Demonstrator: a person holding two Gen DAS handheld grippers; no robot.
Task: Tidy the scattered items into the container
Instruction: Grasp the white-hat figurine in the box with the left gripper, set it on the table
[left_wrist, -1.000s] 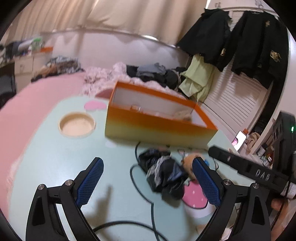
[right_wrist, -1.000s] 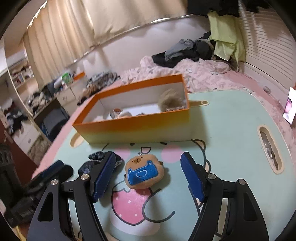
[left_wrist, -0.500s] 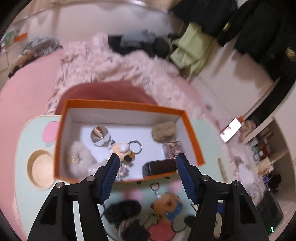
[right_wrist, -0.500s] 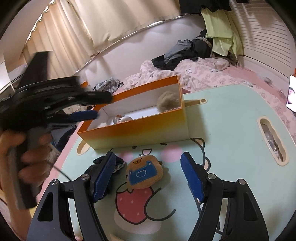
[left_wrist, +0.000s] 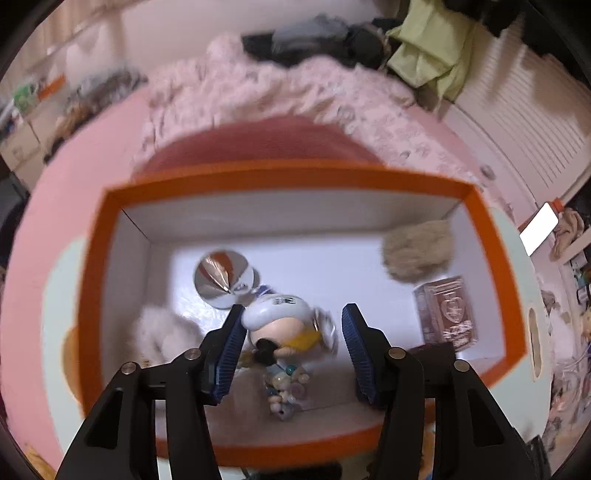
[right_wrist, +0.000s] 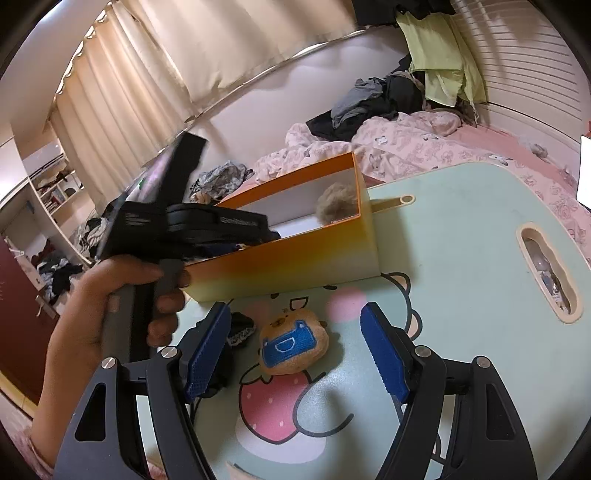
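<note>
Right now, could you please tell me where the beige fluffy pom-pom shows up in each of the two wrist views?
Left wrist view: the pom-pom lies upper right, inside the orange box, in its far right corner.
Right wrist view: the pom-pom shows at upper centre, just inside the box's right end wall.
Shared landmark: the orange box.

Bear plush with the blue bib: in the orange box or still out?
Out. The bear plush lies on the table mat in front of the orange box, between the open right gripper jaws.
</note>
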